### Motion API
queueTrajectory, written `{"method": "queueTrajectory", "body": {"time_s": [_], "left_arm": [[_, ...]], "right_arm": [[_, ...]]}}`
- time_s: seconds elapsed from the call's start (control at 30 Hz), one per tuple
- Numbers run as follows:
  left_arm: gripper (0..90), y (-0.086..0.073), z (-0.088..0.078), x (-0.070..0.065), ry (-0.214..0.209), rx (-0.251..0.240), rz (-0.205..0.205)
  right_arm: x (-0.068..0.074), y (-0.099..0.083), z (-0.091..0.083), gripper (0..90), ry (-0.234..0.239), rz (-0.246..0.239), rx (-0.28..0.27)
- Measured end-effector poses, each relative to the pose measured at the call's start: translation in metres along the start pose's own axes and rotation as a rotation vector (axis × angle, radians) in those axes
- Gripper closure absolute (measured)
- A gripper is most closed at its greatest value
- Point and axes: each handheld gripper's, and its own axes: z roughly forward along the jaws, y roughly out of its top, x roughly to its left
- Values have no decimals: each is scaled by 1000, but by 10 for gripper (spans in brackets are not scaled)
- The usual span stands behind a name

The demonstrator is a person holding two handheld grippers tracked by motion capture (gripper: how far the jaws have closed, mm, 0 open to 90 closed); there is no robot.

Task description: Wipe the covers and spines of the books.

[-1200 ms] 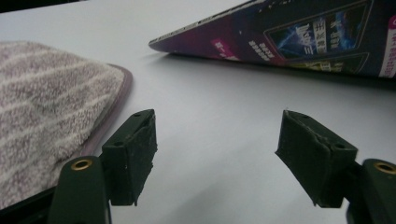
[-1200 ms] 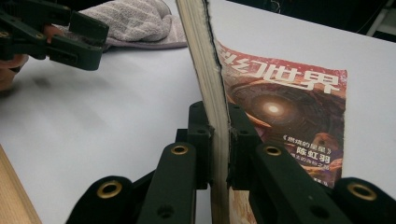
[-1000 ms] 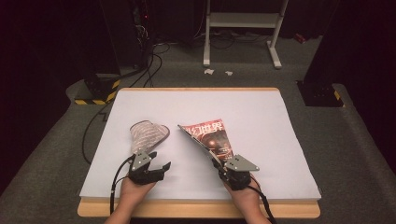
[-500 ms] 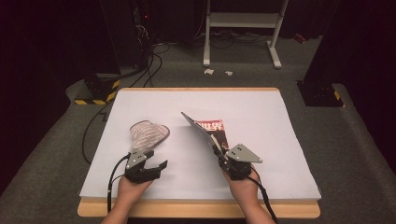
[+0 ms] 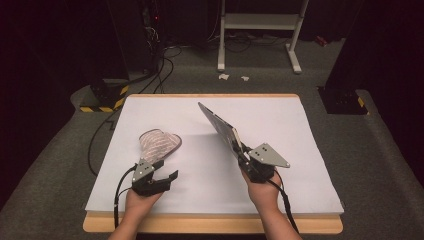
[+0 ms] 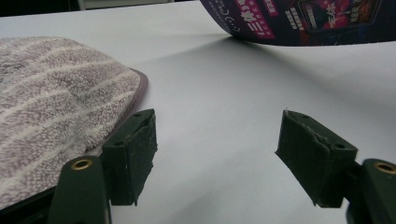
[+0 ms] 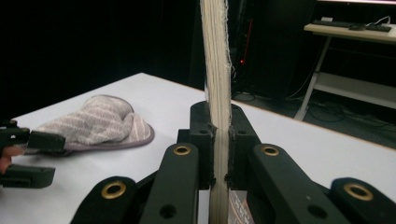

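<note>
Now the right tool is clamped on the near edge of a magazine, which is held tilted up off the white worktop; in the high view it rises toward eleven o'clock from the hand. In the right tool's own view the page edges stand upright, pinched between the two black jaws. The left tool has its jaws apart with nothing between them, resting low over the worktop. A striped grey cloth piece, possibly a mitt or slipper, lies at about twelve o'clock from that tool, its edge just beside the left jaw in the left tool's view. The magazine's dark cover hangs at one o'clock there.
</note>
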Motion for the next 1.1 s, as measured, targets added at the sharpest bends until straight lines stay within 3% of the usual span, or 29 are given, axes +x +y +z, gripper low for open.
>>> {"method": "queueTrajectory", "body": {"time_s": [0.27, 0.77, 1.1], "left_arm": [[285, 0, 0, 2, -1, 2, 2], [285, 1, -2, 4, 0, -2, -1], [285, 1, -3, 4, -5, -4, -6]], "right_arm": [[1, 16, 1, 847, -8, 4, -51], [15, 33, 6, 847, 18, -7, -95], [33, 37, 15, 846, 67, 2, -109]]}}
